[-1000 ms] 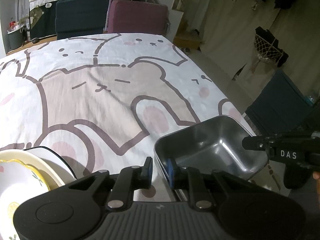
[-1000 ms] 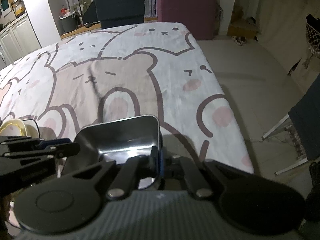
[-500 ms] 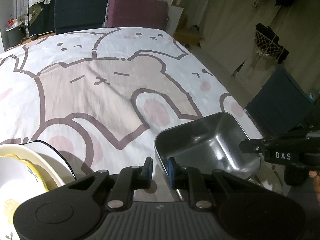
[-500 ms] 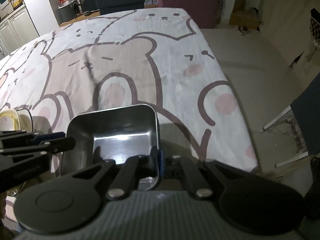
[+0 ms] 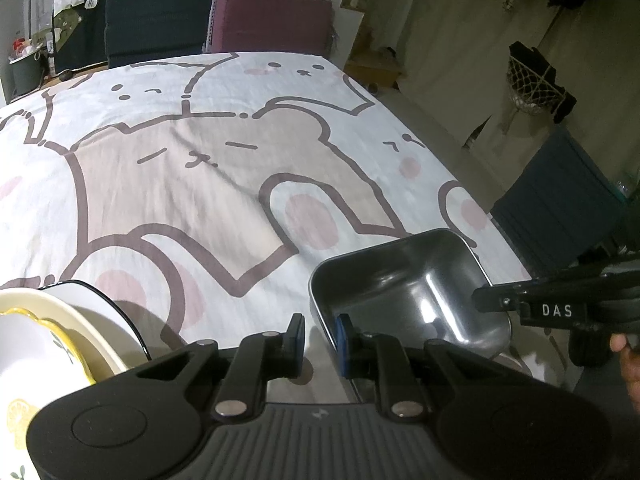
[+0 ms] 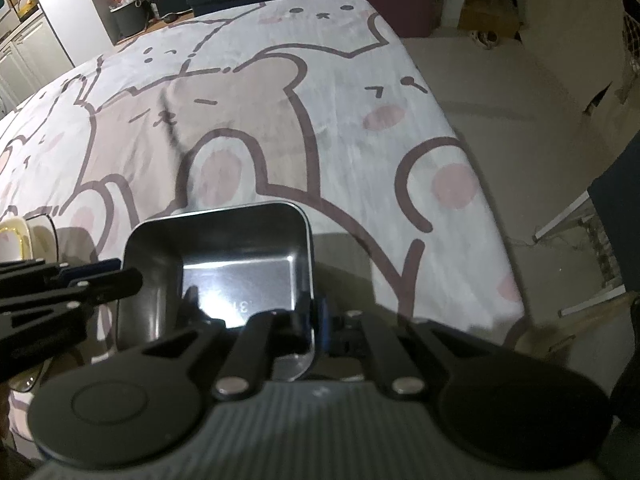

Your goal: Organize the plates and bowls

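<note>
A shiny rectangular steel tray (image 5: 400, 292) (image 6: 236, 240) is at the near right corner of the table, on the cartoon-animal cloth (image 5: 200, 160). My right gripper (image 6: 316, 320) is shut on the tray's right rim, and its tip (image 5: 478, 300) shows at that rim in the left wrist view. My left gripper (image 5: 320, 334) (image 6: 128, 274) straddles the tray's left rim. Its jaws stand a little apart, and cloth shows between the left pad and the wall. A stack of bowls (image 5: 36, 344) (image 6: 16, 236), yellow-edged and floral on top, sits at the near left beside a black-rimmed white dish (image 5: 100, 300).
The table's right edge (image 6: 480, 200) drops to bare floor close to the tray. A dark blue chair (image 5: 156, 20) and a maroon chair (image 5: 272, 20) stand at the far end, and another dark chair (image 5: 560, 200) stands on the right. A hand (image 5: 628, 356) holds the right gripper.
The right gripper has tipped a little further downward with the tray rim still in its jaws. The left gripper and the bowls stay as they were.
</note>
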Demonstrator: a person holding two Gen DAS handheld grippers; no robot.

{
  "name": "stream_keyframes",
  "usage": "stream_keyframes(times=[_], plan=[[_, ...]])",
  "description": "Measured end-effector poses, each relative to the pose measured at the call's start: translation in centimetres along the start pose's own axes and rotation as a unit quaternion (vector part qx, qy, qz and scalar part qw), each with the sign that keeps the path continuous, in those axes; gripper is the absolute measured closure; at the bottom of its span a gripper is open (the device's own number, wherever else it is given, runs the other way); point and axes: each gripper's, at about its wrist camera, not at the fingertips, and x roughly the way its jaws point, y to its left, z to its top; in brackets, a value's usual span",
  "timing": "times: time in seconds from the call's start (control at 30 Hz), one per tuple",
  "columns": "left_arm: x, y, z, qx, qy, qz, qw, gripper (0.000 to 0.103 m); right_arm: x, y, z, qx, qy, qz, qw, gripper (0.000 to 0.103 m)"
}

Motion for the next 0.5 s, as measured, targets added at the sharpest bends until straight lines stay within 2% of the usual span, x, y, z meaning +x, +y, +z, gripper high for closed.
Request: stream_keyframes(times=[0.27, 0.33, 0.43, 0.5], plan=[[0.01, -0.36, 0.15, 0.003, 0.007, 0.008, 0.9999, 0.082, 0.11, -0.07, -0.04, 0.000, -0.001, 0.000, 1.000, 0.090], [0.02, -0.30, 0.17, 0.000, 0.011, 0.010, 0.9999, 0.076, 0.17, -0.07, -0.08, -0.002, -0.002, -0.005, 1.000, 0.085], [-0.04, -0.21, 0.08, 0.004, 0.015, 0.011, 0.9998, 0.070, 0.26, -0.22, -0.14, -0.003, 0.000, -0.005, 1.000, 0.084], [-0.23, -0.29, 0.06, 0.006, 0.016, 0.008, 0.9998, 0.059, 0.27, -0.39, -0.15, -0.001, 0.002, -0.005, 1.000, 0.073]])
